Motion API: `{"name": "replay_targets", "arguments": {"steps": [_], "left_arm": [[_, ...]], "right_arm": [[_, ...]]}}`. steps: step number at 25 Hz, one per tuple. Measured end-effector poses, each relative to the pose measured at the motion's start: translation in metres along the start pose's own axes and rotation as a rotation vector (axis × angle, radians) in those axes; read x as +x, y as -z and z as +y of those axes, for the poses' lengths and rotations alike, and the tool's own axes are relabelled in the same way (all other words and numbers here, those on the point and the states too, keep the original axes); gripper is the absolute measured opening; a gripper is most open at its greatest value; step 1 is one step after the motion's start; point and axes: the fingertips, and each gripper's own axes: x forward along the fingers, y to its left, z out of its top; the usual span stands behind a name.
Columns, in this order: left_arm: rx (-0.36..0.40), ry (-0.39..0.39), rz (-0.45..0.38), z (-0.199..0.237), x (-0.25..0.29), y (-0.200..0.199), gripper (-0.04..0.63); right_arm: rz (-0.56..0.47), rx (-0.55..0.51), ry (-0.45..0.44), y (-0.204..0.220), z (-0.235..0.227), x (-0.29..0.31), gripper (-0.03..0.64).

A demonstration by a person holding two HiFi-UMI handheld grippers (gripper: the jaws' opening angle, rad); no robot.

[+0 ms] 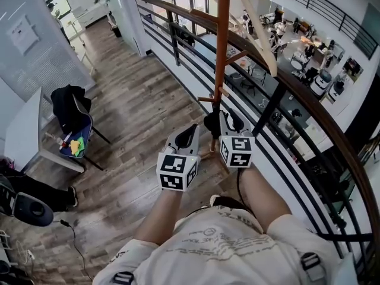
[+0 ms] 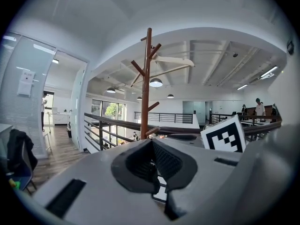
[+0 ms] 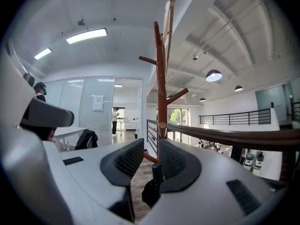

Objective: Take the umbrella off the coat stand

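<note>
The brown coat stand (image 1: pixel 220 46) rises by the balcony railing, straight ahead of me. A small black folded umbrella (image 1: pixel 211 123) hangs low beside its pole, under a short peg. My right gripper (image 1: pixel 229 119) is right at it. In the right gripper view the umbrella (image 3: pixel 151 191) and its handle (image 3: pixel 157 171) sit between the jaws, close against the right-hand one, with floor showing on the other side. The right gripper (image 3: pixel 151 146) is narrowly open. My left gripper (image 1: pixel 191 133) hovers just left of the umbrella. The left gripper (image 2: pixel 151 143) is shut and empty, pointing at the stand (image 2: pixel 146 83).
A dark curved railing (image 1: pixel 279 76) runs just behind the stand, with a drop to a lower floor beyond. A pale wooden hanger (image 1: pixel 259 28) hangs high on the stand. A chair with a black jacket (image 1: pixel 70 108) and a white table (image 1: pixel 27 129) stand to my left.
</note>
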Motion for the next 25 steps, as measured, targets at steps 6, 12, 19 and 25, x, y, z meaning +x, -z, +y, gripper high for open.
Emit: {"name": "replay_targets", "arguments": {"steps": [6,12,19,25], "left_arm": [[0.011,-0.053,0.003,0.021,-0.006,0.003,-0.008],[0.017,-0.085,0.008,0.037,-0.006,0.003,-0.008],[-0.004,-0.117,0.008,0.055,-0.007,0.002,-0.008],[-0.005,-0.119,0.015,0.062,0.002,0.001,-0.008]], "right_arm": [[0.058,-0.003,0.015,0.032,-0.011,0.042,0.089],[0.105,0.003,0.054,0.048,-0.020,0.075,0.092],[0.151,-0.027,0.081,0.064,-0.024,0.099,0.091],[0.199,-0.049,0.098,0.079,-0.030,0.117,0.067]]}}
